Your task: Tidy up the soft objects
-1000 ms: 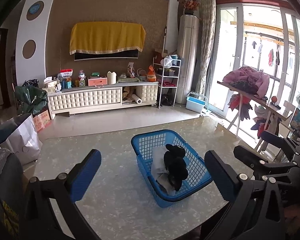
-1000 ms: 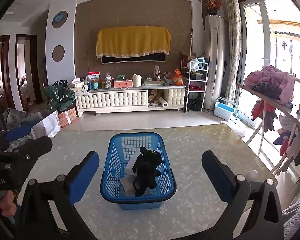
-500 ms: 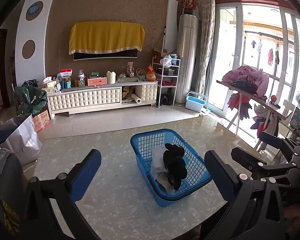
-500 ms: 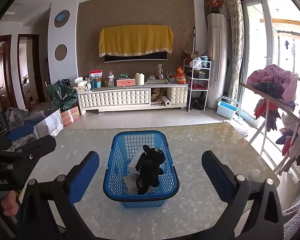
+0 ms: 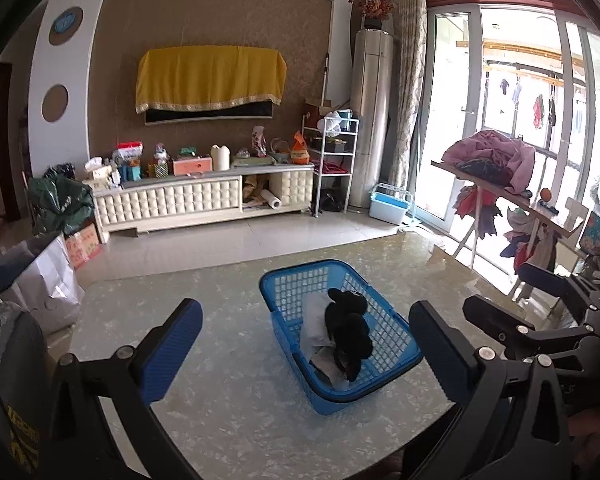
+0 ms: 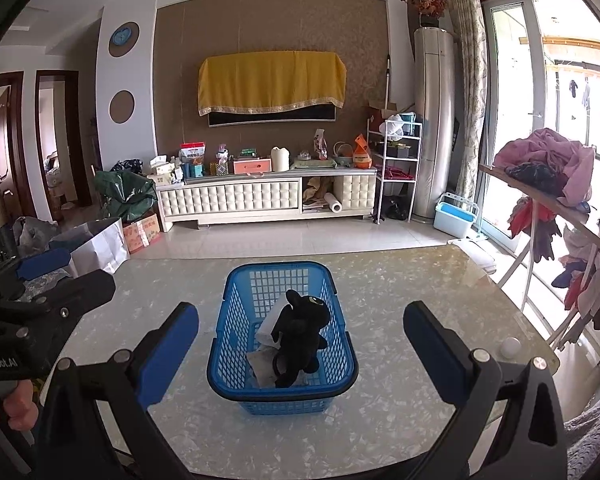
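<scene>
A blue plastic basket (image 6: 236, 304) (image 5: 396, 336) stands on the marble-patterned table (image 6: 400, 308) (image 5: 220, 400). Inside it a black plush toy (image 6: 300, 336) (image 5: 348, 332) rests on pale folded cloths (image 6: 270, 324) (image 5: 314, 316). My right gripper (image 6: 300, 340) is open, held back from the basket with nothing between its blue pads. My left gripper (image 5: 306, 344) is also open and holds nothing; the basket lies ahead and slightly to its right. The other gripper shows at the edge of each wrist view: the right gripper (image 5: 540, 300) and the left gripper (image 6: 56, 280).
A small white ball (image 6: 511, 346) lies near the table's right edge. A drying rack (image 6: 552, 200) loaded with clothes stands to the right by the window. A white bag (image 6: 96, 248) and boxes sit on the floor at left. A TV cabinet (image 6: 268, 196) lines the far wall.
Both grippers have drawn back slightly from the basket and stay open. The basket and the plush toy have not moved.
</scene>
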`<state>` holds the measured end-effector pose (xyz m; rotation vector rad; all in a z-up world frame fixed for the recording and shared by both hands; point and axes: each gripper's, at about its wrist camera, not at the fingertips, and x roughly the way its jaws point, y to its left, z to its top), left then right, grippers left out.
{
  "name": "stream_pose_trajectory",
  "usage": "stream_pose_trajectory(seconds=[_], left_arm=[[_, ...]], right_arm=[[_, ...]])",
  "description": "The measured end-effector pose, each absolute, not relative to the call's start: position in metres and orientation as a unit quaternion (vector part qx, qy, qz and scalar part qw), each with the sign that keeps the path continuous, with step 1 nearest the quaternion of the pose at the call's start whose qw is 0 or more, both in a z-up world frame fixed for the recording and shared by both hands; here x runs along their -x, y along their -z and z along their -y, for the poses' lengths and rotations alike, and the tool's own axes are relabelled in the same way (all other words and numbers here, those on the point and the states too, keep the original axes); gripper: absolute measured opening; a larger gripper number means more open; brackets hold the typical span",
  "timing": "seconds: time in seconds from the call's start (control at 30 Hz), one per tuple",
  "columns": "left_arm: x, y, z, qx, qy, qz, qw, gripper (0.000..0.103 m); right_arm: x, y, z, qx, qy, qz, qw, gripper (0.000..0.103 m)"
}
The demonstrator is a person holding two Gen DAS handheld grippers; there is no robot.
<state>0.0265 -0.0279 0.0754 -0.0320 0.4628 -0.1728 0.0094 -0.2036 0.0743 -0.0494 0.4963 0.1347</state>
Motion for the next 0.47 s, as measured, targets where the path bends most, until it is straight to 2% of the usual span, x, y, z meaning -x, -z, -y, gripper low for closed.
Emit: stream_pose_trajectory(seconds=[0.47], left_arm=[[-0.0259, -0.0756, 0.0275, 0.024, 0.079, -0.232, 0.969, 0.103]], right_arm=[[-0.0073, -0.0767, 0.2067, 0.023, -0.068, -0.245, 0.967, 0.103]])
